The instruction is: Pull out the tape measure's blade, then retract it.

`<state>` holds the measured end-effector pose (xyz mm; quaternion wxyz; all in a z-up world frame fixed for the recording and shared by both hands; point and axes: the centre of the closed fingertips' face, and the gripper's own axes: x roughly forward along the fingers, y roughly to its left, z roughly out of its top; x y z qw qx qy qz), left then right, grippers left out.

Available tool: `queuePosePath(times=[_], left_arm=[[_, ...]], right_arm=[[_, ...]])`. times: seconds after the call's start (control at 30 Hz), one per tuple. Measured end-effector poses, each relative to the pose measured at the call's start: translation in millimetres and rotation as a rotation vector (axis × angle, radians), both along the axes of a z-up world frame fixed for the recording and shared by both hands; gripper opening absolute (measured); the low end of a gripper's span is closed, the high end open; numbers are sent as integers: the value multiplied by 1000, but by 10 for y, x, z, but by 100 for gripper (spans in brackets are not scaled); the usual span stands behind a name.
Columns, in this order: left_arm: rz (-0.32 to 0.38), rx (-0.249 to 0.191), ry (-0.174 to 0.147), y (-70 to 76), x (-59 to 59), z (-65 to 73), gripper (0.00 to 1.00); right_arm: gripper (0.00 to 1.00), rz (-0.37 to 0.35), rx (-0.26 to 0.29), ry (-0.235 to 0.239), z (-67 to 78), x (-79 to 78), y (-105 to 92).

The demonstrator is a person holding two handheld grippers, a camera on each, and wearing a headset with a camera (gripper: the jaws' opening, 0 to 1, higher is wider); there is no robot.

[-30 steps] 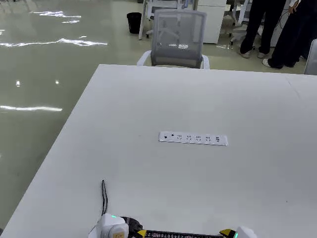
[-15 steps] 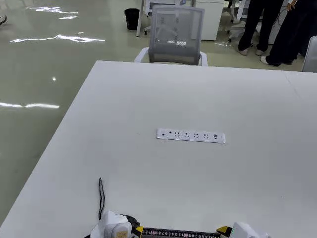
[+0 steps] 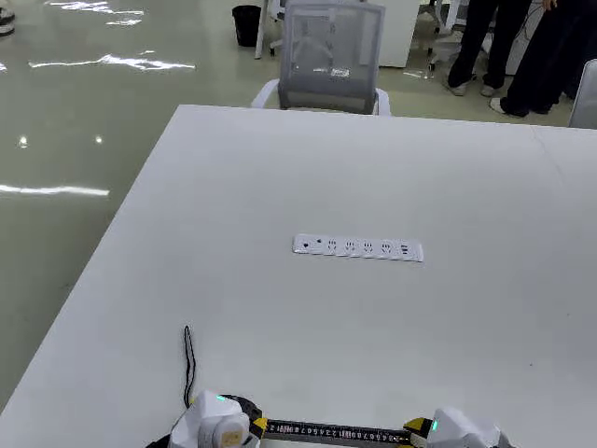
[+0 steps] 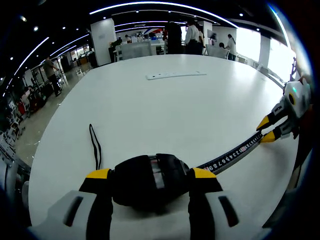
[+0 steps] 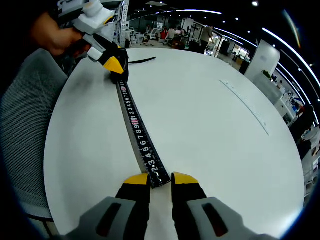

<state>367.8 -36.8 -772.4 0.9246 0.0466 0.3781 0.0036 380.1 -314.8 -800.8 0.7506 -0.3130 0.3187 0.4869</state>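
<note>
The black tape measure case sits between the yellow-tipped fingers of my left gripper, which is shut on it; its black wrist strap trails on the white table. The blade with printed numbers runs out from the case to my right gripper, which is shut on the blade's end. In the head view the left gripper holds the case at the bottom edge, the blade stretches rightward to the right gripper, and the strap lies beyond the case.
A white power strip lies mid-table on the white table. A grey mesh chair stands at the far edge. People stand at the back right. A dark bin is on the shiny floor.
The head camera has tipped a little, shifting the scene. The two grippers and the pulled-out blade now sit slightly higher in view; the blade's length looks about the same.
</note>
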Motion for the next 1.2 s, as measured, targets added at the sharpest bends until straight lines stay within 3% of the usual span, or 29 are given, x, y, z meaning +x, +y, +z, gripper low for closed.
queuePosePath(times=[1.2], left_arm=[[-5, -10, 11, -2, 43, -20, 57]], right_arm=[[14, 49, -11, -4, -35, 0, 296]])
